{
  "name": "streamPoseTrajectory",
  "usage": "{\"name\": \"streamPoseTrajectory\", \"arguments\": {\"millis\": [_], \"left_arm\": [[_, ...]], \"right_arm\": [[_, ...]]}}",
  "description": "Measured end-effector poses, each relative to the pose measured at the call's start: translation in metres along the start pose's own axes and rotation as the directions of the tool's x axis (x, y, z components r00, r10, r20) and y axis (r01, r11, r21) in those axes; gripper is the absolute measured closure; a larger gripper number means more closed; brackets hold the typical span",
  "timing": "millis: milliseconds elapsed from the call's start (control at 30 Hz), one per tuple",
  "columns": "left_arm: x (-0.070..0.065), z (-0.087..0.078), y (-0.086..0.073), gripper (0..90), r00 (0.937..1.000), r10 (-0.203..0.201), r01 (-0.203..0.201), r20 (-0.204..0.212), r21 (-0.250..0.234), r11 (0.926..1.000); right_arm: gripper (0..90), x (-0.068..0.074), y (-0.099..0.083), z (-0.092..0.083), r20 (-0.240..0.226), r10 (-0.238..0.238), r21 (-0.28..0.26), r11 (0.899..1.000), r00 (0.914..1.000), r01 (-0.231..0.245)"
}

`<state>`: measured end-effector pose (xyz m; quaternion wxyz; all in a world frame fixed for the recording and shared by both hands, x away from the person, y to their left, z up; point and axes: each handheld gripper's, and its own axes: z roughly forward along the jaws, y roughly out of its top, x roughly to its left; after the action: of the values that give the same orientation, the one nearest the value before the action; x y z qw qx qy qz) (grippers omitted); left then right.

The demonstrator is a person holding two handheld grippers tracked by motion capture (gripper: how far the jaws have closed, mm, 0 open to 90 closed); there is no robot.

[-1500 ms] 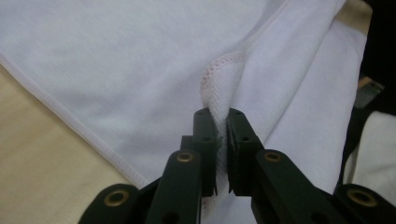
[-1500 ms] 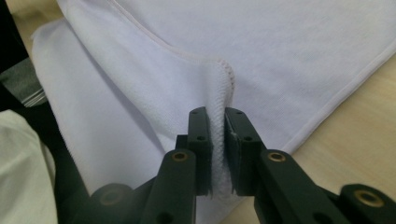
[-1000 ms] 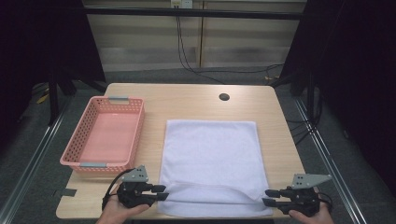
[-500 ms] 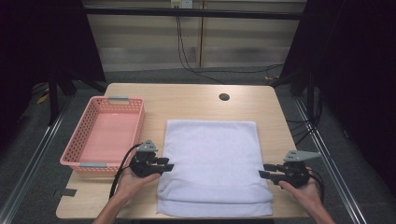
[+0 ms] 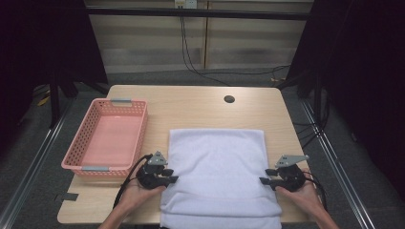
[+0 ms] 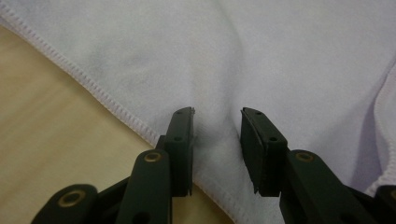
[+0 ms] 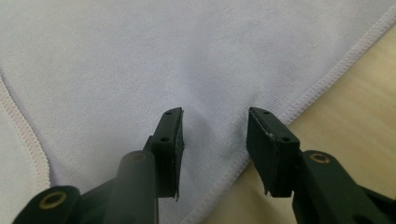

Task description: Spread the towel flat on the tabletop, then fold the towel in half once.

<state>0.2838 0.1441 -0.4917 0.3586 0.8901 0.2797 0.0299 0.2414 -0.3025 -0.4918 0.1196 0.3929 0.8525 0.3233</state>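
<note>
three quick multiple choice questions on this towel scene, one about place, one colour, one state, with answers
1. Where is the basket relative to the towel?
A. on the towel's left
B. on top of it
C. on its right

2. What colour is the basket?
A. blue
B. pink
C. green

3. How do the left gripper jaws stand?
A. clamped shut on the basket rim
B. apart over the towel's edge
C. holding a cup

Answers: 1 A, the high view shows it left of the towel on the table. 2 B, its mesh is pink. 3 B, a gap shows between the jaws above cloth.
</note>
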Motion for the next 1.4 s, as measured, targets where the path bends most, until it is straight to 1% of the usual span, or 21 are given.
{"name": "streamPoseTrajectory", "arguments": {"millis": [133, 200, 333, 467, 633, 700, 733, 767, 867, 900, 933, 967, 1000, 1033, 1067, 1100, 1200, 1233, 1267, 1300, 1400], "left_arm": [[-0.015, -0.008, -0.012, 64.9, 0.9984, -0.007, 0.007, 0.057, 0.005, 1.0], [-0.018, -0.009, -0.014, 64.7, 0.9983, 0.0, 0.0, 0.058, 0.0, 1.0], [-0.029, -0.014, -0.021, 63.0, 0.994, -0.013, 0.012, 0.109, 0.006, 0.9999], [-0.033, -0.017, -0.024, 61.2, 0.9908, -0.031, 0.029, 0.132, 0.014, 0.9995], [-0.031, -0.016, -0.022, 58.5, 0.9902, -0.039, 0.037, 0.134, 0.016, 0.9992], [-0.029, -0.014, -0.017, 56.5, 0.9912, -0.037, 0.037, 0.127, -0.003, 0.9993], [-0.023, -0.013, -0.009, 55.5, 0.9959, -0.028, 0.03, 0.086, -0.019, 0.9994], [-0.019, -0.012, -0.004, 54.9, 0.9967, -0.041, 0.044, 0.07, -0.039, 0.9983], [-0.01, -0.01, 0.006, 54.6, 0.9957, -0.066, 0.071, 0.065, -0.071, 0.9949], [0.0, -0.005, 0.016, 54.3, 0.9973, -0.063, 0.067, 0.037, -0.095, 0.9932], [0.0, -0.005, 0.016, 53.9, 0.9973, -0.063, 0.067, 0.037, -0.095, 0.9932], [0.009, 0.0, 0.026, 53.6, 0.9969, -0.073, 0.076, 0.028, -0.095, 0.9926], [0.009, 0.0, 0.026, 53.5, 0.9969, -0.073, 0.076, 0.028, -0.095, 0.9926], [0.019, 0.004, 0.033, 53.4, 0.9962, -0.085, 0.087, 0.016, -0.113, 0.9898], [0.019, 0.004, 0.033, 53.2, 0.9962, -0.085, 0.087, 0.016, -0.113, 0.9898], [0.029, 0.007, 0.037, 53.4, 0.995, -0.1, 0.098, -0.006, -0.14, 0.9853], [0.038, 0.011, 0.043, 52.6, 0.9925, -0.122, 0.118, -0.016, -0.134, 0.9839], [0.044, 0.014, 0.046, 52.4, 0.991, -0.129, 0.121, -0.037, -0.161, 0.9795], [0.044, 0.014, 0.046, 51.5, 0.991, -0.129, 0.121, -0.037, -0.161, 0.9795], [0.048, 0.017, 0.052, 50.6, 0.9895, -0.123, 0.111, -0.076, -0.146, 0.983], [0.051, 0.018, 0.059, 46.9, 0.9884, -0.144, 0.135, -0.047, -0.158, 0.9781]], "right_arm": [[57.1, 0.009, -0.011, -0.011, -0.015, 0.006, 0.016, 1.0, 0.9999, -0.006], [58.5, 0.01, -0.013, -0.013, -0.021, 0.013, 0.013, 1.0, 0.9997, -0.013], [59.2, 0.01, -0.024, -0.024, -0.045, 0.038, 0.023, 0.999, 0.9983, -0.037], [59.0, 0.016, -0.031, -0.031, -0.042, 0.034, 0.033, 0.999, 0.9985, -0.033], [56.7, 0.016, -0.032, -0.032, -0.046, 0.045, 0.027, 0.999, 0.9979, -0.044], [52.8, 0.014, -0.03, -0.032, -0.05, 0.054, 0.012, 0.998, 0.9973, -0.053], [50.4, 0.012, -0.025, -0.033, -0.022, 0.053, -0.024, 0.998, 0.9984, -0.053], [50.4, 0.009, -0.021, -0.034, -0.019, 0.058, -0.05, 0.997, 0.9982, -0.059], [50.3, 0.002, -0.012, -0.034, 0.009, 0.069, -0.086, 0.994, 0.9976, -0.068], [49.6, -0.007, -0.004, -0.03, 0.037, 0.077, -0.108, 0.992, 0.9964, -0.072], [49.4, -0.013, 0.001, -0.028, 0.044, 0.086, -0.108, 0.991, 0.9953, -0.081], [49.4, -0.019, 0.005, -0.026, 0.044, 0.098, -0.125, 0.988, 0.9942, -0.092], [49.4, -0.019, 0.005, -0.026, 0.044, 0.098, -0.125, 0.988, 0.9942, -0.092], [49.0, -0.031, 0.015, -0.022, 0.055, 0.108, -0.14, 0.985, 0.9927, -0.099], [49.0, -0.031, 0.015, -0.022, 0.055, 0.108, -0.14, 0.985, 0.9927, -0.099], [48.5, -0.043, 0.024, -0.017, 0.066, 0.115, -0.154, 0.983, 0.9912, -0.104], [48.0, -0.054, 0.035, -0.009, 0.073, 0.123, -0.156, 0.982, 0.9897, -0.111], [47.3, -0.064, 0.043, 0.0, 0.091, 0.122, -0.152, 0.982, 0.9884, -0.107], [47.3, -0.064, 0.043, 0.0, 0.091, 0.122, -0.152, 0.982, 0.9884, -0.107], [46.0, -0.074, 0.049, 0.01, 0.088, 0.135, -0.148, 0.982, 0.987, -0.121], [44.8, -0.08, 0.054, 0.021, 0.083, 0.131, -0.132, 0.984, 0.988, -0.119]]}}
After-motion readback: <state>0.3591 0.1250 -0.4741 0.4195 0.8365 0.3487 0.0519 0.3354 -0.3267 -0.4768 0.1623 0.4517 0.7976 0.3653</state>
